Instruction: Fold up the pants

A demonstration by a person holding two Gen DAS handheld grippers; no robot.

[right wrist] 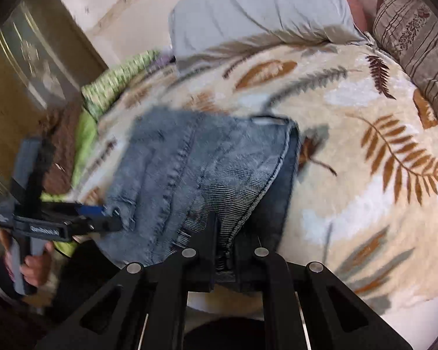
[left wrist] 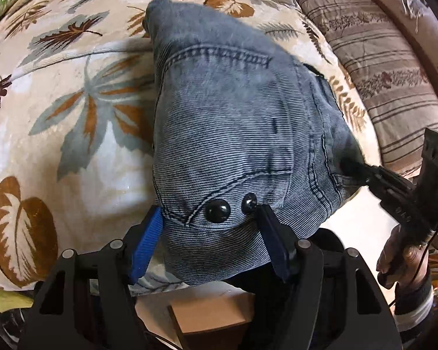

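Right wrist: pants [right wrist: 207, 163] at blanket [right wrist: 365, 102] edge

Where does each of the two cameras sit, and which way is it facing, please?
Left wrist: rides on the left gripper, tilted steeply down at folded blue corduroy pants on the leaf-patterned cream blanket; its open blue-padded fingers straddle the waistband; the right hand shows at right.
Right wrist: rides on the right gripper, looking across the bed toward a grey pillow; its jaws are shut on the pants' edge; the left hand shows at left.
Shared: pants, blanket, striped brown cushion, each other's gripper.
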